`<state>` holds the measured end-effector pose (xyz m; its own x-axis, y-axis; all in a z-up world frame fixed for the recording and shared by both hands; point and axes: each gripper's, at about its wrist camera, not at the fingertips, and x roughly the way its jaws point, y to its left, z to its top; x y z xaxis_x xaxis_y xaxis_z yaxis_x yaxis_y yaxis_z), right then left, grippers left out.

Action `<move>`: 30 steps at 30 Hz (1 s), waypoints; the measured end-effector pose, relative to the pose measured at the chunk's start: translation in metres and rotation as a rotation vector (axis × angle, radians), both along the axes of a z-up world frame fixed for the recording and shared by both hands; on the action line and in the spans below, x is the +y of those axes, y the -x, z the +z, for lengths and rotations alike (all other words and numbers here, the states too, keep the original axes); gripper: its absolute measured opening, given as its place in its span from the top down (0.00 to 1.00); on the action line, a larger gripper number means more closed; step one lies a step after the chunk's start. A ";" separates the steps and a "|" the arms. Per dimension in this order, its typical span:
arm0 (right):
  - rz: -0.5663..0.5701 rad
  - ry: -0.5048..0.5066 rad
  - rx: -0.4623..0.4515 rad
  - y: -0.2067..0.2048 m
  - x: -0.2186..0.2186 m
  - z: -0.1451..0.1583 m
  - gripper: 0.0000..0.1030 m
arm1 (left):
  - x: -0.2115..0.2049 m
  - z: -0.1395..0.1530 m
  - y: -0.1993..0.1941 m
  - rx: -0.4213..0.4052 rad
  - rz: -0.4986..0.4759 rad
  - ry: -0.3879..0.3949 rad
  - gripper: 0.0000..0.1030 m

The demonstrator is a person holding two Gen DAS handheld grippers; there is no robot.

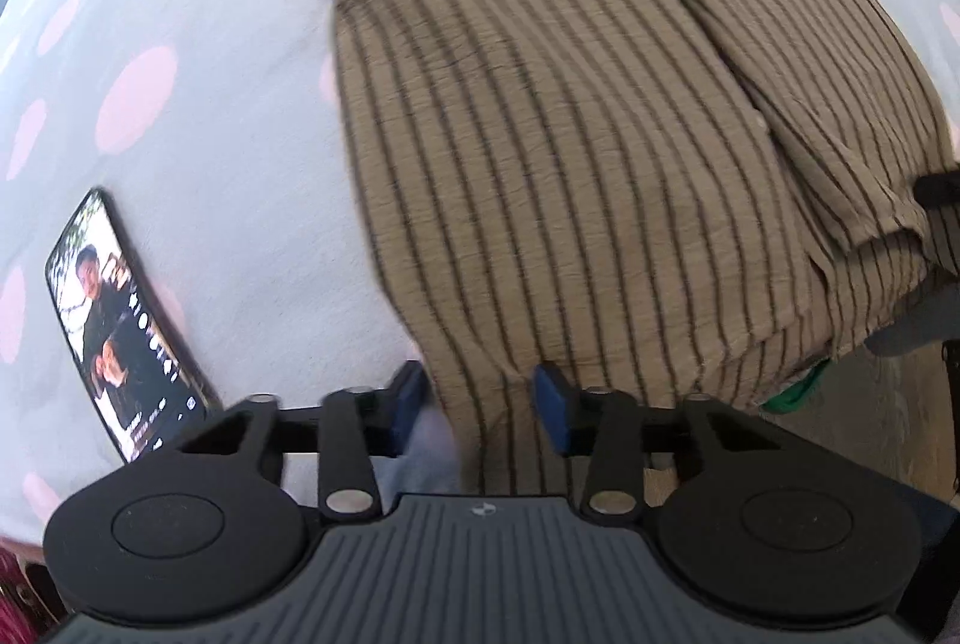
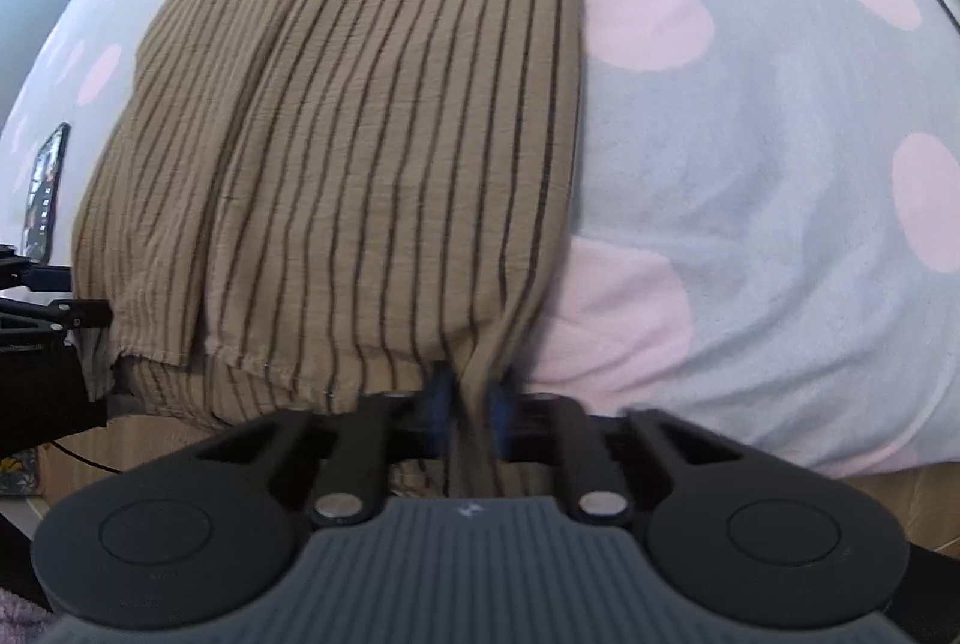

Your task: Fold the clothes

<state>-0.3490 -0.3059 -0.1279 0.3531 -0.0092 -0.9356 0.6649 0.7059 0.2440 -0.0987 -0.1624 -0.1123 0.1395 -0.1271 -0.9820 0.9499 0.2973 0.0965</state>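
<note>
- Left wrist view: the grey fleece blanket with pink dots [image 1: 228,116] covers the whole surface, and everything else is placed against it; it bulges softly, so any pull on the cloth is likely to drag across it rather than slide cleanly.
- The brown garment with thin dark stripes [image 1: 570,116] lies lengthwise down the middle of the blanket, its near hem hanging just over the blanket's near edge; one panel already overlaps the other along a lengthwise seam.
- The right gripper [image 2: 471,404] sits at the blanket's near edge, its blue pads [image 2: 443,407] pinched tight on a gathered fold at the hem's right corner.
- The left gripper [image 1: 480,404] hovers at the same near edge over the hem's left corner; its jaws stand partly apart, a pleat of striped cloth between them, and the blue pads [image 1: 555,407] do not visibly press on it.
- To do the step well, I judge the left jaws should close fully on the hem before any lift, taking both layers, level with the right corner, so the fold carries up the blanket evenly.
- The lit black smartphone [image 1: 123,326] lies on the blanket left of the garment, near the left gripper; a wide sweep could knock it.
</note>
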 end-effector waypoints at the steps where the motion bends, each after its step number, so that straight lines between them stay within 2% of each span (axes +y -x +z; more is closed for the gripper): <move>1: 0.001 0.002 0.001 0.000 0.001 0.001 0.97 | -0.001 0.001 0.002 -0.001 -0.013 0.004 0.77; 3: 0.011 0.008 0.002 -0.002 0.003 0.005 0.98 | -0.002 0.003 0.006 0.001 -0.034 0.013 0.98; 4: 0.018 0.011 0.003 -0.003 0.004 0.008 0.98 | -0.002 0.004 0.007 0.004 -0.042 0.018 0.99; 8: 0.035 -0.011 -0.040 0.006 0.003 0.030 0.98 | 0.000 0.013 0.009 0.026 -0.067 0.045 1.00; 14: 0.065 -0.060 -0.162 0.003 -0.006 0.065 0.98 | 0.003 0.048 -0.001 0.135 -0.079 0.158 1.00; 16: 0.085 -0.054 -0.208 0.000 -0.011 0.079 0.98 | -0.005 0.054 -0.023 0.169 -0.083 0.199 1.00; 18: 0.094 -0.043 -0.257 0.001 -0.019 0.095 0.98 | 0.005 0.070 -0.033 0.201 -0.075 0.247 1.00; 22: 0.065 -0.027 -0.345 0.008 -0.044 0.122 0.98 | 0.005 0.100 -0.055 0.242 -0.055 0.349 1.00; 25: 0.035 -0.012 -0.404 0.012 -0.064 0.138 0.98 | 0.001 0.121 -0.074 0.253 -0.034 0.423 1.00; 30: -0.015 0.037 -0.451 -0.003 -0.103 0.151 0.98 | -0.008 0.152 -0.119 0.219 0.001 0.510 1.00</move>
